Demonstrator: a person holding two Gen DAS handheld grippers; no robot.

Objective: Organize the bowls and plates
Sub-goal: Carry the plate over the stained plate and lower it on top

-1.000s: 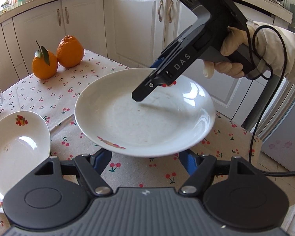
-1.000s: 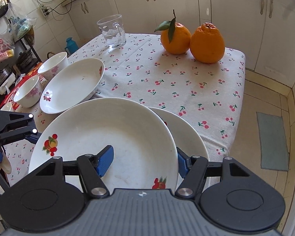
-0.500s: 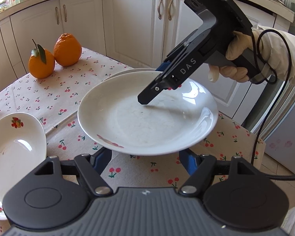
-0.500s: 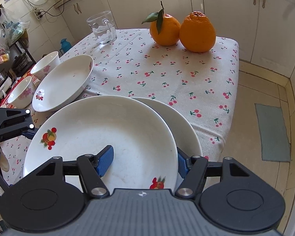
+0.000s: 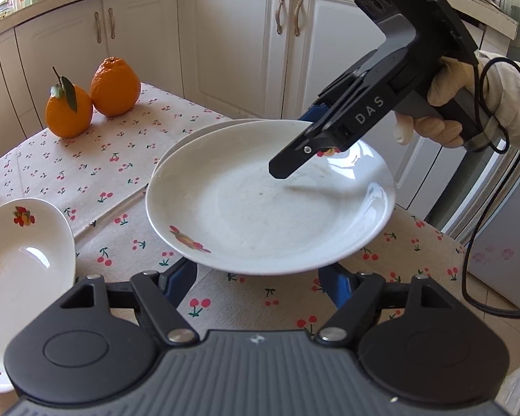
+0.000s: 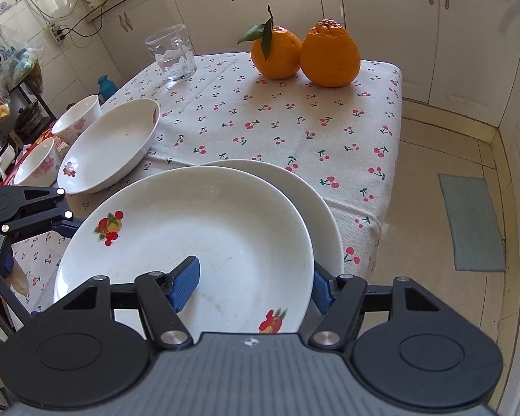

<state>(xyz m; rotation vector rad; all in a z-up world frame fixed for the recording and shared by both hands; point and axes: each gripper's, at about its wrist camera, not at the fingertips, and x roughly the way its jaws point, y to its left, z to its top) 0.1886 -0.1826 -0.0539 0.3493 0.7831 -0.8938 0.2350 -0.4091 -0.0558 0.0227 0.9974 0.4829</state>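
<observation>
White kitchen cabinets stand behind a table (image 6: 329, 131) with a cherry-print cloth, where two oranges (image 6: 305, 53) and a glass mug (image 6: 171, 52) sit at the far side. Over the last second the carried plate (image 6: 190, 235) has travelled toward the second plate (image 6: 315, 201) lying near the table's edge and now overlaps most of it, raised above it; stacking looks close, with only a lowering and release left. The right tongs (image 6: 253, 282) are clamped on the carried plate's near rim, one blue pad on the inside, the other under the edge. The left tongs (image 5: 260, 277) stand apart, holding nothing, just below the plate's rim. Every dish shows empty: both plates, the oval dish (image 6: 111, 145) to the left, and two small bowls (image 6: 76, 118) beyond it, as far as their insides show
</observation>
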